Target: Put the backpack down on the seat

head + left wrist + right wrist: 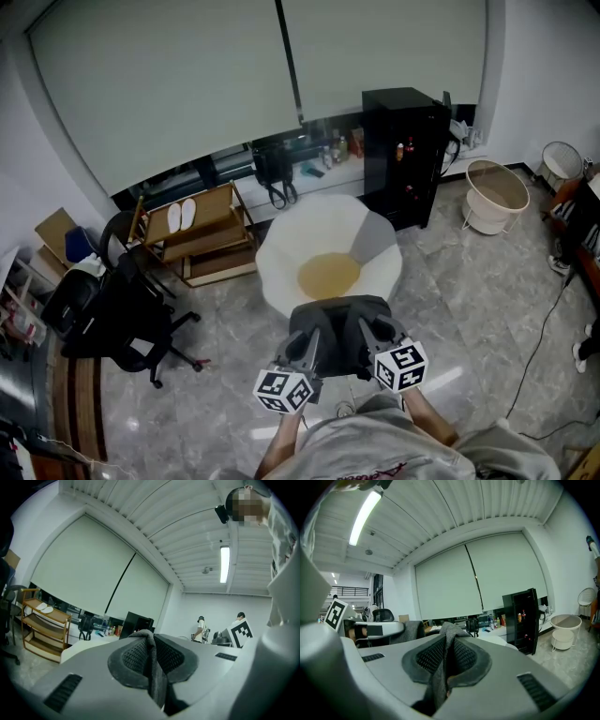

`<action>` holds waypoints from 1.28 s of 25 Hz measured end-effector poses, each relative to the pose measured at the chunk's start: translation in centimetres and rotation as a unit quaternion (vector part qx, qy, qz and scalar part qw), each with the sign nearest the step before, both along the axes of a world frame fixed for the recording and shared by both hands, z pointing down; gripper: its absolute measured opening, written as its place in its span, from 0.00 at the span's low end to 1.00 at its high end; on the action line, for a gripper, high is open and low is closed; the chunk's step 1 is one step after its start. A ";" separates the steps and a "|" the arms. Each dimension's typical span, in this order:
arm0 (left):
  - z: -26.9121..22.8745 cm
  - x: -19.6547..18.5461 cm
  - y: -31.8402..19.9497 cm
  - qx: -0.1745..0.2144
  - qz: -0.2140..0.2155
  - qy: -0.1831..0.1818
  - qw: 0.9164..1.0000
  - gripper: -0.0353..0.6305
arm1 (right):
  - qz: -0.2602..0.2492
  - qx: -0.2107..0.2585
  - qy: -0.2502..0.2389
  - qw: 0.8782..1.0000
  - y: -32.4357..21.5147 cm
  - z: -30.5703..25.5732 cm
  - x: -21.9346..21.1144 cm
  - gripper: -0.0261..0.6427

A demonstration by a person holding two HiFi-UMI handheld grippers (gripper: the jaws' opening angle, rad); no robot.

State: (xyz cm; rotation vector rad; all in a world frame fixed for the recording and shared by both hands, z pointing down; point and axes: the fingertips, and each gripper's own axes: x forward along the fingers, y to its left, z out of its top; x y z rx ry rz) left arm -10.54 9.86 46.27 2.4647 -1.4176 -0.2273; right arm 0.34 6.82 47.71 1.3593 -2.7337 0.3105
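One backpack (337,323), plus bottles (400,150) in black cabinet (405,99)

backpack (336,323) — lower part hidden | seat (281,262) — near rim hidden behind backpack | sill items (337,150) too small to tell

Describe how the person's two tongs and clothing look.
Both the left tongs and the right tongs have pale grey shells with dark slotted vents, dark grey mesh pads, and a white cube with black square markers. The person wears a light grey top.
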 end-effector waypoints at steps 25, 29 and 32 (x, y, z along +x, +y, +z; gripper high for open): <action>3.0 -0.3 -6.9 -0.026 0.016 0.010 0.999 0.14 | 0.011 -0.019 0.007 1.000 -6.8 2.8 -0.3 0.11; 3.4 -0.2 -9.3 -0.030 0.016 0.011 0.999 0.14 | 0.012 -0.023 0.002 1.000 -9.2 3.4 -0.3 0.11; 3.3 -0.3 -12.0 -0.031 0.015 0.008 0.999 0.14 | 0.011 -0.024 -0.001 1.000 -12.0 3.3 -0.3 0.11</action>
